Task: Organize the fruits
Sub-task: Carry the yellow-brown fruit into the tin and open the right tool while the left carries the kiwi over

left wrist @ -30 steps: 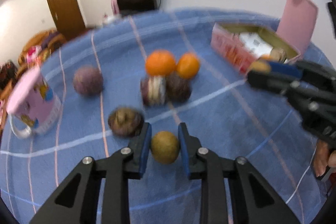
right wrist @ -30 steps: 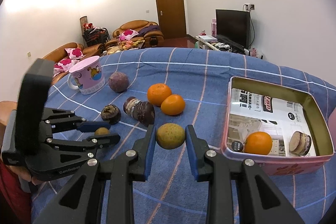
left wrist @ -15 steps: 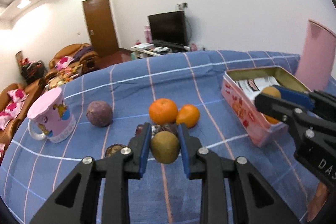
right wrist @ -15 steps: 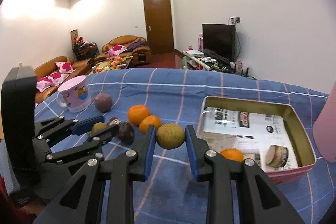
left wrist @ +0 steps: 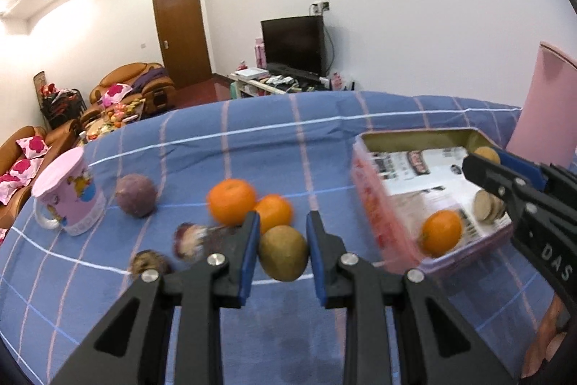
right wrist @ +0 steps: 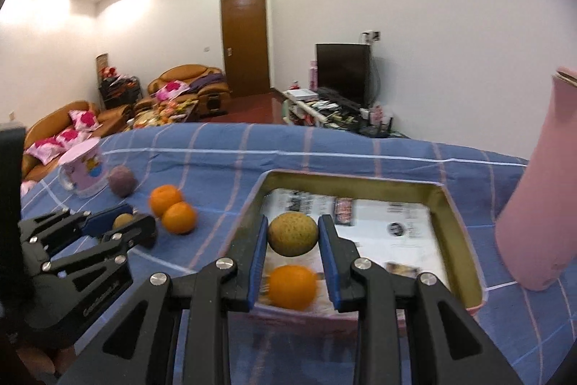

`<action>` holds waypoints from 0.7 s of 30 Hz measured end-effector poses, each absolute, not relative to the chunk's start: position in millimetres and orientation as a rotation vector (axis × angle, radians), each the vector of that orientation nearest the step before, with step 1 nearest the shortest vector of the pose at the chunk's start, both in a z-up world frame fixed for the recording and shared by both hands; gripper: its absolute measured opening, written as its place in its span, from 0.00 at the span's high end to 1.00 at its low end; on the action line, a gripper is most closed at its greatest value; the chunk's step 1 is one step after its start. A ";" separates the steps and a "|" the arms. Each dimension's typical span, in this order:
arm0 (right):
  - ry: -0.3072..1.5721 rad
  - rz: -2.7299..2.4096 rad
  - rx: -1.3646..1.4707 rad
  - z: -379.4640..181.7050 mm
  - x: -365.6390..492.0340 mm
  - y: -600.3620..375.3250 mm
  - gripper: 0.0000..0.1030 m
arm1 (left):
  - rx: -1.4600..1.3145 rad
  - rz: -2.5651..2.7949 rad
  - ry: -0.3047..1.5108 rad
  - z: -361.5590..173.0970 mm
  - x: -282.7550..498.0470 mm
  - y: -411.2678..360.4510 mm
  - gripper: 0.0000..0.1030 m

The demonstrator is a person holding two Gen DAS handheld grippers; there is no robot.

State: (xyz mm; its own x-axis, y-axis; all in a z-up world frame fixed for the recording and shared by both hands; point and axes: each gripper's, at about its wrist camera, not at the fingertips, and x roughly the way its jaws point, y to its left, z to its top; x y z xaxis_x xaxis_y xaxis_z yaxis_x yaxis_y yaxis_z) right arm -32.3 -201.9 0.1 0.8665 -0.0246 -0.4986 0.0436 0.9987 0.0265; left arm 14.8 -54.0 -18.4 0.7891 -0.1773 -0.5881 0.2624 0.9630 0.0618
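Note:
My left gripper (left wrist: 283, 233) is shut on a brown-green kiwi (left wrist: 283, 255), held above the blue cloth just left of the pink tin (left wrist: 375, 215). In the right wrist view my right gripper (right wrist: 293, 229) is shut on a yellow-green speckled fruit (right wrist: 293, 235) over the near left part of the tin (right wrist: 458, 222). An orange (right wrist: 292, 287) lies in the tin below that fruit. Two oranges (left wrist: 230, 206) (left wrist: 276, 210), a purple round fruit (left wrist: 136, 195) and two dark fruits (left wrist: 187, 239) lie on the cloth.
A pink mug (left wrist: 68, 192) stands at the cloth's left side. A tall pink lid (right wrist: 533, 204) stands upright right of the tin. A round cut piece (left wrist: 487, 210) lies in the tin. Sofas, a door and a television fill the room behind.
Both grippers have carried their fruits to the right towards the tin. The right gripper's fruit now hangs over the tin; the left one's kiwi has come close beside it.

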 end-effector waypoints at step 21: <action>0.514 -0.188 0.099 5.0 -27.4 -288.0 0.70 | 0.120 -0.335 0.602 -3.0 34.1 -163.7 0.73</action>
State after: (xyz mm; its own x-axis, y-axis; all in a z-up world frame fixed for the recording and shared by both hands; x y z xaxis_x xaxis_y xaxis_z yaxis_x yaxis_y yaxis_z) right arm -27.4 -288.0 5.0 0.8539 -0.1534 -0.4973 0.2030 0.9781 0.0468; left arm 34.1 -163.7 -3.0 0.7724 -0.2735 -0.5732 0.3430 0.9392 0.0141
